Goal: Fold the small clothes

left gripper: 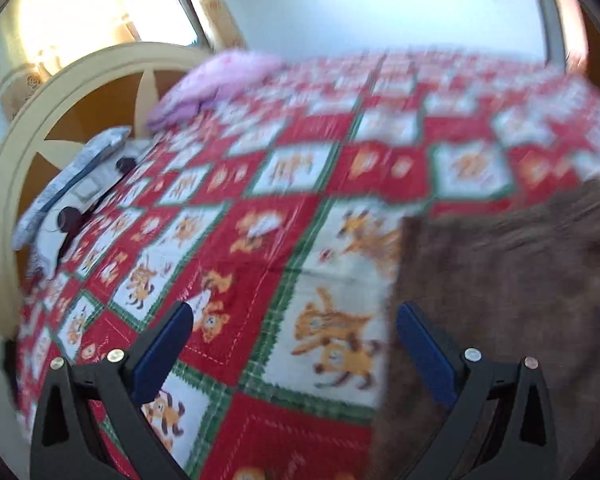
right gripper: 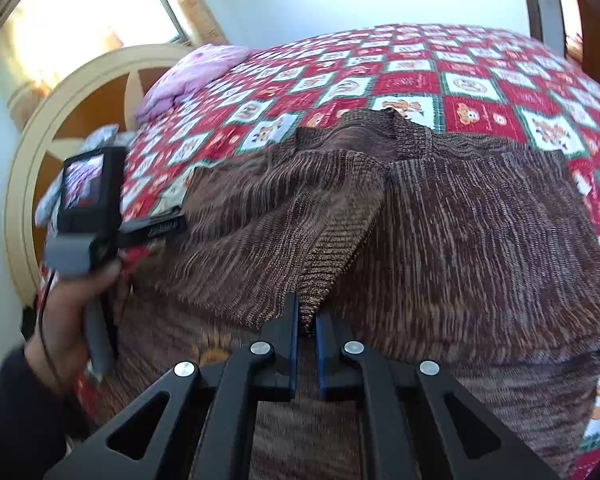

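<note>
A brown ribbed knit garment (right gripper: 480, 240) lies spread on the red, white and green patterned bedspread (right gripper: 412, 76). One sleeve (right gripper: 300, 232) is drawn across its body toward me. My right gripper (right gripper: 308, 314) is shut on the ribbed cuff end of that sleeve. In the left wrist view the same garment (left gripper: 508, 300) fills the lower right. My left gripper (left gripper: 296, 316) stands open over the bedspread (left gripper: 260, 208) with nothing between its fingers, and its right finger (left gripper: 420, 340) is at the garment's left edge. The left gripper's body (right gripper: 86, 196) shows at the garment's left side, held by a hand (right gripper: 66, 316).
A folded pink cloth (right gripper: 188, 76) lies at the far left corner of the bed by the cream and orange headboard (right gripper: 60, 128). A grey patterned pillow (left gripper: 72, 176) and dark round objects (left gripper: 70, 218) lie along the left edge. A bright window (left gripper: 84, 4) is behind.
</note>
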The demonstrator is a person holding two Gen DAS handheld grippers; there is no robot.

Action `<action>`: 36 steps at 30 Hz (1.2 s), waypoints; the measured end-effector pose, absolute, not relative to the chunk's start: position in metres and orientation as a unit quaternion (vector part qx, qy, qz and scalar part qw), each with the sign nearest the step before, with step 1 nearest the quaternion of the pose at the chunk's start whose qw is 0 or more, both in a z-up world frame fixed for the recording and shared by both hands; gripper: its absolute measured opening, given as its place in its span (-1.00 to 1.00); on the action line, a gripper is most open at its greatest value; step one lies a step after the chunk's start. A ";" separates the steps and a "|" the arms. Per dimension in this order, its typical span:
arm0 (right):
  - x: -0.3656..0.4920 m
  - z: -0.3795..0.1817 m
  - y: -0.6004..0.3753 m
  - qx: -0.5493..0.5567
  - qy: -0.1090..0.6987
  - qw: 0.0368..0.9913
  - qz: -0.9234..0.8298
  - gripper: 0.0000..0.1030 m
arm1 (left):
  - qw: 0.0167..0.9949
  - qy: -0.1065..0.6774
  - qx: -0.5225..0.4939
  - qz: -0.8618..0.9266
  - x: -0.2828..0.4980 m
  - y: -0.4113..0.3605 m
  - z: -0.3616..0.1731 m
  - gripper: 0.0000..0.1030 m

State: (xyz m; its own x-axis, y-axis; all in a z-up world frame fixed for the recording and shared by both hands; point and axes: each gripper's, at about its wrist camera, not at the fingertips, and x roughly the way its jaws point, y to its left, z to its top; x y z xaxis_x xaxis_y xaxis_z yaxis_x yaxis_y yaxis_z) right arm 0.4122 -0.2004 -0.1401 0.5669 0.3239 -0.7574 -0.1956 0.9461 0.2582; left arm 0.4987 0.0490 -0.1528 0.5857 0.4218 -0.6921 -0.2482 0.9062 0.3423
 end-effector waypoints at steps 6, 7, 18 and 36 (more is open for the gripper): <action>0.407 -0.151 -0.219 0.069 0.443 0.885 0.127 -0.89 | 0.875 0.443 0.043 0.192 0.504 0.080 -0.163 1.00; 0.407 -0.151 -0.221 0.075 0.439 0.886 0.130 -0.89 | 0.875 0.444 0.039 0.192 0.505 0.082 -0.163 1.00; 0.373 -0.115 -0.198 0.025 0.343 0.924 0.166 -0.42 | 0.899 0.399 -0.009 0.180 0.425 0.082 -0.137 1.00; 0.382 -0.148 -0.203 -0.007 0.402 0.908 0.117 -0.41 | 0.900 0.411 0.029 0.144 0.396 0.061 -0.145 1.00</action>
